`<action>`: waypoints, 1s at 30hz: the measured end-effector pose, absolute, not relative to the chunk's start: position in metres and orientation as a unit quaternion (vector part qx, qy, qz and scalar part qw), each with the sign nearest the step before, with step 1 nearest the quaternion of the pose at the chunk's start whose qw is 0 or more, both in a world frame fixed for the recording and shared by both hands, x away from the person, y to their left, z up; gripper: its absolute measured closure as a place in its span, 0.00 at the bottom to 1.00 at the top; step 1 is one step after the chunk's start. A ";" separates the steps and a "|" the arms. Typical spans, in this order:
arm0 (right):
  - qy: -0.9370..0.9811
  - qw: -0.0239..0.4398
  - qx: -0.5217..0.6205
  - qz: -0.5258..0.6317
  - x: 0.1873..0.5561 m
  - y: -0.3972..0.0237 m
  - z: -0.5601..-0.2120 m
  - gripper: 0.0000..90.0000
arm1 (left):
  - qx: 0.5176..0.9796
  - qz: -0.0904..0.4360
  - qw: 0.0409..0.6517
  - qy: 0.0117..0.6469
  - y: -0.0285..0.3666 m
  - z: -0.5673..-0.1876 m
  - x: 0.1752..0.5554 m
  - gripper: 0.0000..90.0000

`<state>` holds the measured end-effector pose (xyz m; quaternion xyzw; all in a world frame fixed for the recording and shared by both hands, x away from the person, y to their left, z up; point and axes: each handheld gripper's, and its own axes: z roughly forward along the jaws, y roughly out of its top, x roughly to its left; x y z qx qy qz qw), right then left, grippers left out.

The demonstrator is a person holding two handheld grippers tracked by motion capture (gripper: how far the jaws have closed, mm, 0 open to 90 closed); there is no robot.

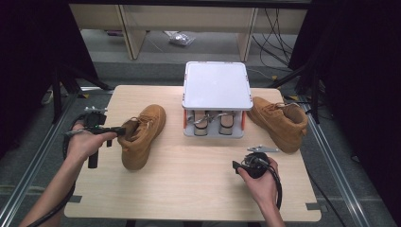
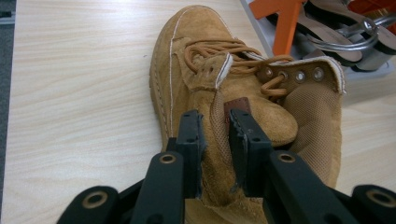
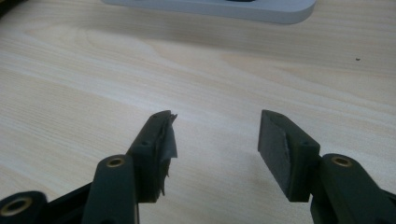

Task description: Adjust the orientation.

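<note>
2 tan suede boots on the tabletop: left boot nr the left edge, right boot by the right edge. 1 white rack at the back edge, 2 sandals under it. Left boot: upright, tan laces, metal eyelets, mesh lining. My left gripper straddles its collar, pads not pressing. My right gripper stands wide, empty, nr the front edge.
</note>
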<state>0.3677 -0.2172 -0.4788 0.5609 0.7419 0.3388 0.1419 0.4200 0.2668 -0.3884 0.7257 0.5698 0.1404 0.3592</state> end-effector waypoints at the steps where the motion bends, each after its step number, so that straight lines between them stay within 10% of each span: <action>1: 0.744 0.144 0.555 0.343 0.369 -0.218 -0.480 0.51 | 0.728 0.141 0.356 0.569 0.265 -0.388 0.419 0.83; 22: 0.742 0.135 0.565 0.335 0.368 -0.215 -0.480 0.51 | 0.725 0.129 0.367 0.568 0.264 -0.390 0.418 0.82; 30: 0.746 0.144 0.561 0.330 0.370 -0.218 -0.483 0.50 | 0.717 0.145 0.378 0.567 0.269 -0.391 0.419 0.58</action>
